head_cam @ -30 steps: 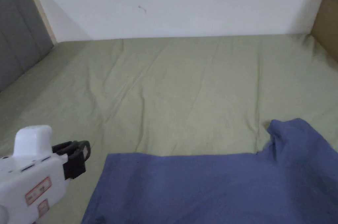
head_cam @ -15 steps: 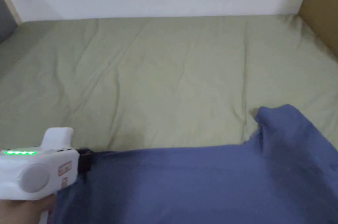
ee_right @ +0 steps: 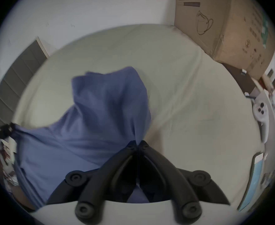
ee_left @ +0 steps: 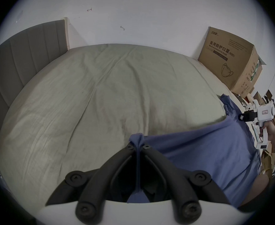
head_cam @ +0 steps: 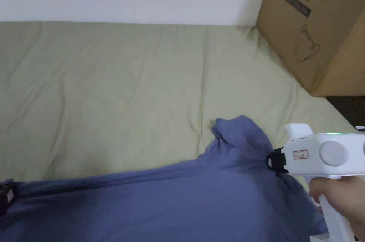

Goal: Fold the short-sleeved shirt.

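While the bed is lying wide and bare under its green sheet, the folding is only getting started: the blue short-sleeved shirt is hanging stretched across the bed's near edge, with no crease or fold showing yet, so every fold is looking left to do. Open room is running from the shirt's taut upper edge back to the wall, and leftward toward the grey headboard; on the right, a large cardboard box is crowding the bed's far corner, near the bunched sleeve. Each tool is clamping cloth: the right tool is pinching the shirt beside that sleeve, and the left tool is closing on a gathered bit of the opposite edge, probably a hem corner, though blur is leaving that unsure.
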`<state>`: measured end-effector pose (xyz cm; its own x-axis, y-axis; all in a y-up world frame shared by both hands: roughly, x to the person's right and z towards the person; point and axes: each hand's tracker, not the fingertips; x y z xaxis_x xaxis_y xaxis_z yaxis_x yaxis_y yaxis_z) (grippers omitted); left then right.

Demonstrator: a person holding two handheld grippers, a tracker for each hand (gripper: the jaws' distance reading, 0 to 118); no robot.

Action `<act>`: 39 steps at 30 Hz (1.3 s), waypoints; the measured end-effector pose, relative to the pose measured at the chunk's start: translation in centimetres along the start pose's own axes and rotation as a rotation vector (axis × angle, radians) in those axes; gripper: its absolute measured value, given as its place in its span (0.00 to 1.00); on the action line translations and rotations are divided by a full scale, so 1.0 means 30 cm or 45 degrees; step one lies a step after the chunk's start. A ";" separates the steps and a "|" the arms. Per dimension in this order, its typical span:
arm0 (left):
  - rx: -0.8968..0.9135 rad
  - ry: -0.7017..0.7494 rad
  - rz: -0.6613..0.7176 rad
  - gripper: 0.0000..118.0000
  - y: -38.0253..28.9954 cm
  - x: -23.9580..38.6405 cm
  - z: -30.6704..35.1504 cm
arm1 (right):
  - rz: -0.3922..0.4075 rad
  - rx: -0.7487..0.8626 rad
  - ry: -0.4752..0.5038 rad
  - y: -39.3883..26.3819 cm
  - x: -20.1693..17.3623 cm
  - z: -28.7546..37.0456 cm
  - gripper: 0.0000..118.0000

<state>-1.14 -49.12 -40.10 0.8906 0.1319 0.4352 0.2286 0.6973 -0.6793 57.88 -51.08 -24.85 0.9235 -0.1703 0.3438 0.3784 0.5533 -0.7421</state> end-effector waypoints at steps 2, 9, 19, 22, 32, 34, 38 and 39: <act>0.011 -0.003 0.003 0.01 -0.004 -0.025 0.016 | 0.018 0.021 -0.023 -0.011 0.007 0.060 0.00; 0.172 -0.087 0.010 0.01 -0.015 0.005 0.352 | 0.174 0.334 0.029 -0.231 -0.110 0.619 0.00; -0.054 -0.215 0.021 0.07 -0.407 -0.086 0.553 | 0.215 0.164 -0.019 -0.738 -0.116 0.798 0.01; -0.158 -0.129 0.039 0.46 -0.506 -0.078 0.493 | 0.209 0.070 -0.115 -0.819 -0.103 0.684 0.26; 0.198 -0.090 0.301 0.00 -0.517 -0.137 0.804 | 0.088 0.555 -0.130 -0.842 -0.145 0.980 0.04; 0.224 -0.155 0.366 0.00 -0.501 -0.126 0.855 | 0.125 0.626 -0.221 -0.847 -0.191 1.029 0.00; 0.171 -0.336 0.321 0.00 -0.470 -0.164 0.813 | 0.173 0.614 -0.046 -0.828 -0.280 1.071 0.00; 0.149 -0.350 0.322 0.00 -0.458 -0.196 0.770 | 0.215 0.593 -0.014 -0.817 -0.297 1.069 0.00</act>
<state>-18.60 -43.20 -19.69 0.7707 0.4827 0.4158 -0.0449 0.6922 -0.7203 38.32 -36.97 8.74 0.9677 -0.0393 0.2489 0.1522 0.8784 -0.4530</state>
